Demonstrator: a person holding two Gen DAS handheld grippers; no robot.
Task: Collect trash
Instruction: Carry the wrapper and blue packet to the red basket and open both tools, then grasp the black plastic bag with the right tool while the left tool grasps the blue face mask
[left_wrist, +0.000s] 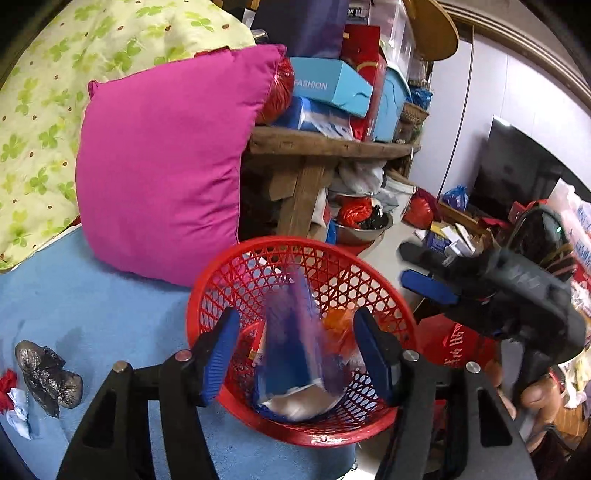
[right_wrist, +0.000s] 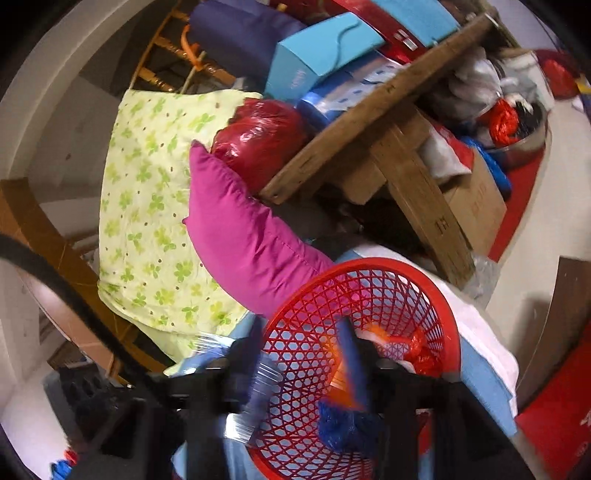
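Observation:
A red mesh basket (left_wrist: 384, 295) stands on the blue bed cover, also in the right wrist view (right_wrist: 436, 291). My left gripper (left_wrist: 295, 354) is open above the basket, and a blurred blue wrapper (left_wrist: 295, 354) sits between its fingers over the basket, not touching either pad. Orange and red scraps (left_wrist: 338, 325) lie in the basket. My right gripper (left_wrist: 421, 269) is open to the right of the basket; in its own view its fingers (right_wrist: 351, 365) are blurred over the basket. A crumpled silver wrapper (left_wrist: 48, 373) lies on the cover at the left.
A magenta pillow (left_wrist: 162, 177) and a green clover pillow (left_wrist: 44, 110) lean behind the basket. A wooden bench (left_wrist: 325, 147) piled with boxes stands behind. Small red and white scraps (left_wrist: 11, 398) lie at the far left. Clutter covers the floor at right.

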